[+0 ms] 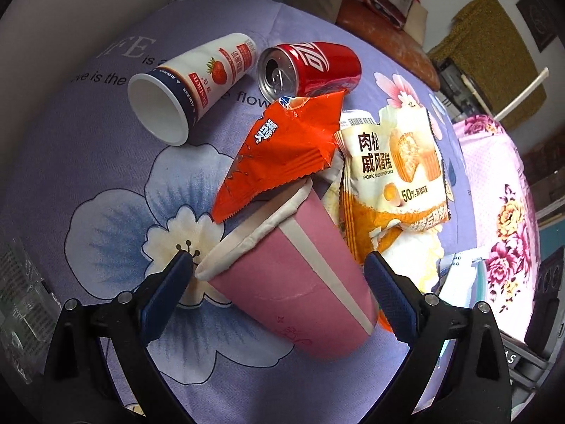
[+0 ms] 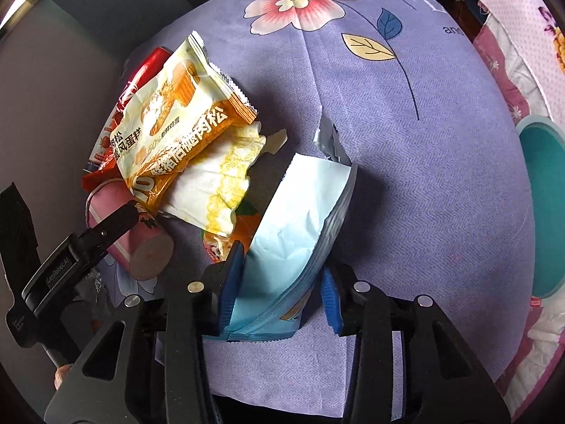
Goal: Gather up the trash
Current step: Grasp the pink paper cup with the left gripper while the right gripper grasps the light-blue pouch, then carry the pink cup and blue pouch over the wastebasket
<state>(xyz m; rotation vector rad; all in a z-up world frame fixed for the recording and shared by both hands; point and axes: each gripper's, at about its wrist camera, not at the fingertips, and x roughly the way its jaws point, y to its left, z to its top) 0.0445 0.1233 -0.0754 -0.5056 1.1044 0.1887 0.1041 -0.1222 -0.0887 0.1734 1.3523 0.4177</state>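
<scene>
Two grippers: left gripper point(image 1: 279, 265) jaws released astride pink cup point(image 1: 300, 282); right gripper point(image 2: 282, 265) pinching blue wrapper point(image 2: 289, 233).

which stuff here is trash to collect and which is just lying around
Trash to collect:
pink paper cup
orange wrapper
cake wrapper
red can
yogurt cup
light blue packet

Just lying about:
flowered purple sheet
pink floral cloth
teal tub
</scene>
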